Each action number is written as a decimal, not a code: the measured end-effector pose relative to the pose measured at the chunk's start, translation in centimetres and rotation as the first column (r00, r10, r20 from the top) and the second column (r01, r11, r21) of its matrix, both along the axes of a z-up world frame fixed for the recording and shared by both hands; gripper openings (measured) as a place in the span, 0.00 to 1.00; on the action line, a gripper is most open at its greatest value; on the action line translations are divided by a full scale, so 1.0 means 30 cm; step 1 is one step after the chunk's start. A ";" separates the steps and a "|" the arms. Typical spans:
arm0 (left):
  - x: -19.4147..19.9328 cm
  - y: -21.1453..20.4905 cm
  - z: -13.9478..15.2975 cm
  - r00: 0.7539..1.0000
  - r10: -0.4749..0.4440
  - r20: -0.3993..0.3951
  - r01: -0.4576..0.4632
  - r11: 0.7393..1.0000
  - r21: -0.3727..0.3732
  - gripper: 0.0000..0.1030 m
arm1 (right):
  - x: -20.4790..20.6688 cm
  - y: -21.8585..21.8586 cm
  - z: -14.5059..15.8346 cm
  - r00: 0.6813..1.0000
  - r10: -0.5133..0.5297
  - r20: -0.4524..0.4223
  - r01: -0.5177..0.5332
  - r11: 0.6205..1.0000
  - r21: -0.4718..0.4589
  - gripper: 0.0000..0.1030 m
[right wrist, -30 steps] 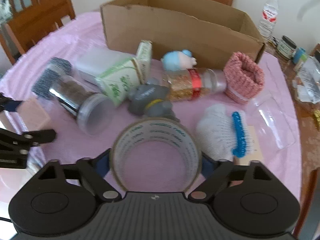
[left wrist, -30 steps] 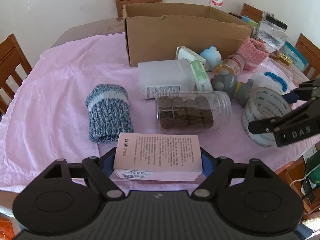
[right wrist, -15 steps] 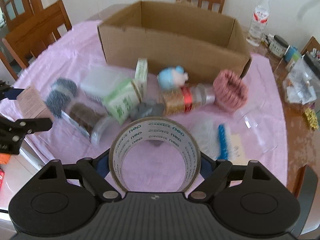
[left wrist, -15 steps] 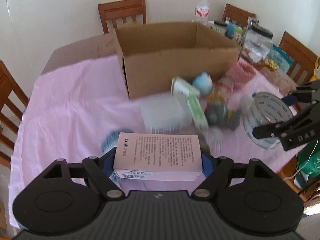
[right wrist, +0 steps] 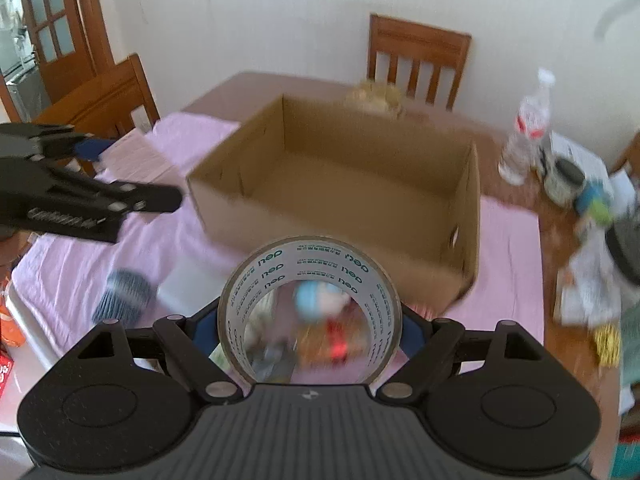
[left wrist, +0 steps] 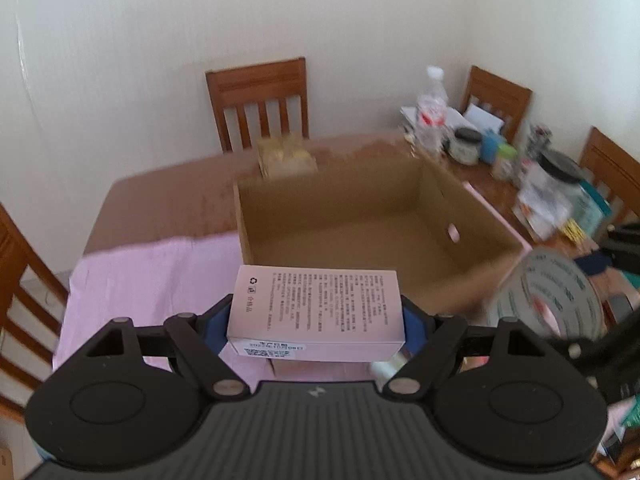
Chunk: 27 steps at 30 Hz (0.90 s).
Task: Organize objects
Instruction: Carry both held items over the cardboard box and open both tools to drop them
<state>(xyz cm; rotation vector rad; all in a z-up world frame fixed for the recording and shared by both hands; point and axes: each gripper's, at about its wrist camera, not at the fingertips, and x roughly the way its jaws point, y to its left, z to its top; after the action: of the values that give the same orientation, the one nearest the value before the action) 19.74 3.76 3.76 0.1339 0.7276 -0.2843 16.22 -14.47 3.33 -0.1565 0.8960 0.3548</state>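
Much of the clutter behind our tape roll (right wrist: 310, 308) is blurred; we can only make out a blue toy (right wrist: 310, 298) and something red through its ring. The lower edge of the pink box (left wrist: 316, 310) hides behind our left gripper (left wrist: 316, 320), which is clamped on its two ends and holds it flat, its printed face up, in front of the open cardboard box (left wrist: 360, 216). Our right gripper (right wrist: 310, 320) is clamped on the tape roll, upright, before that same box (right wrist: 344, 184). A water bottle (right wrist: 528, 124) and jars stand beyond it on the bench (right wrist: 256, 84); a blue knitted roll (right wrist: 122, 294) lies on the pink cloth (right wrist: 80, 248).
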 end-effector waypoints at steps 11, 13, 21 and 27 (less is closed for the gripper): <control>0.382 -0.086 -0.081 0.996 0.065 -0.068 -0.066 0.998 -0.007 0.79 | 0.299 -0.008 0.034 0.998 0.043 0.050 -0.044 0.999 0.014 0.85; 0.421 -0.097 -0.109 0.994 0.071 -0.085 -0.070 0.998 0.005 0.79 | 0.356 -0.005 0.019 0.998 0.038 0.042 -0.038 0.999 0.013 0.85; 0.519 -0.124 -0.189 0.983 0.124 -0.134 -0.122 0.992 0.020 0.94 | 0.485 -0.017 -0.097 0.998 0.041 -0.040 -0.041 0.999 0.002 0.85; 0.521 -0.108 -0.176 0.982 0.142 -0.126 -0.142 0.990 0.011 0.94 | 0.525 -0.008 -0.140 0.997 0.035 -0.063 -0.036 0.999 -0.018 0.85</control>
<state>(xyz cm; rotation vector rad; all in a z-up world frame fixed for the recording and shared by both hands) 35.37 0.53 -1.52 0.0657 0.8587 -0.1568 31.97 -14.72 -0.88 -0.1803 0.9594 0.3858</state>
